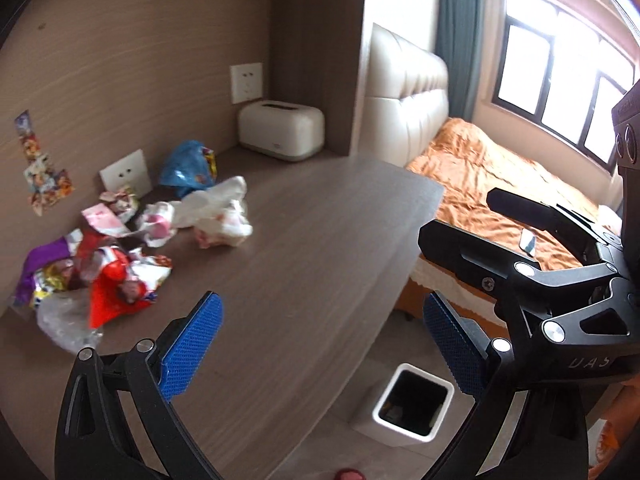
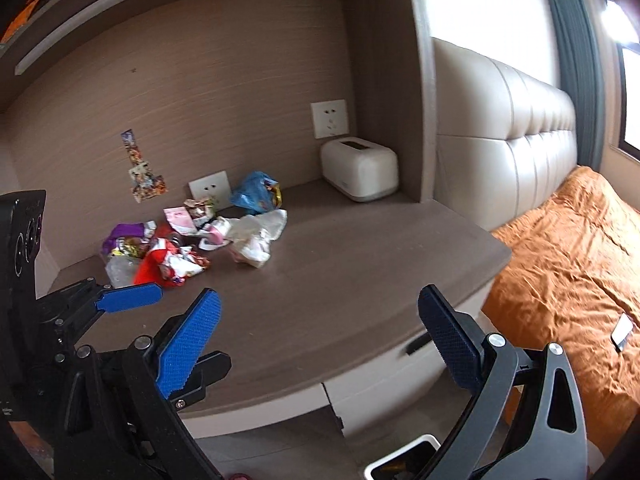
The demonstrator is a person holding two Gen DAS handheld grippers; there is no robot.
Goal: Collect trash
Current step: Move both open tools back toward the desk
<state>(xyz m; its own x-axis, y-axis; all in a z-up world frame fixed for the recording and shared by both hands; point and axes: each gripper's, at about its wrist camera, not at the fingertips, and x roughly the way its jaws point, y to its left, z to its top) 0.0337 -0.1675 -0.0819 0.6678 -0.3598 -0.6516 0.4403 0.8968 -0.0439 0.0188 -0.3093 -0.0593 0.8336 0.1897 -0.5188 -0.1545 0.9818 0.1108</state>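
A heap of trash lies at the back left of the brown desk (image 1: 304, 240): a red wrapper (image 1: 112, 288), crumpled white tissue (image 1: 224, 216), a blue bag (image 1: 188, 168), a purple wrapper (image 1: 44, 260) and clear plastic (image 1: 64, 320). The same heap shows in the right wrist view, with the red wrapper (image 2: 160, 268) and white tissue (image 2: 256, 236). My left gripper (image 1: 324, 340) is open and empty above the desk's front edge. My right gripper (image 2: 320, 332) is open and empty, short of the heap. A white bin (image 1: 412, 404) stands on the floor below the desk.
A white toaster-shaped box (image 1: 280, 128) stands at the desk's back right corner. Wall sockets (image 1: 126, 172) sit behind the trash. A bed with an orange cover (image 1: 492, 184) and a phone (image 2: 622, 332) lies to the right. The right gripper's black body (image 1: 560, 264) shows in the left view.
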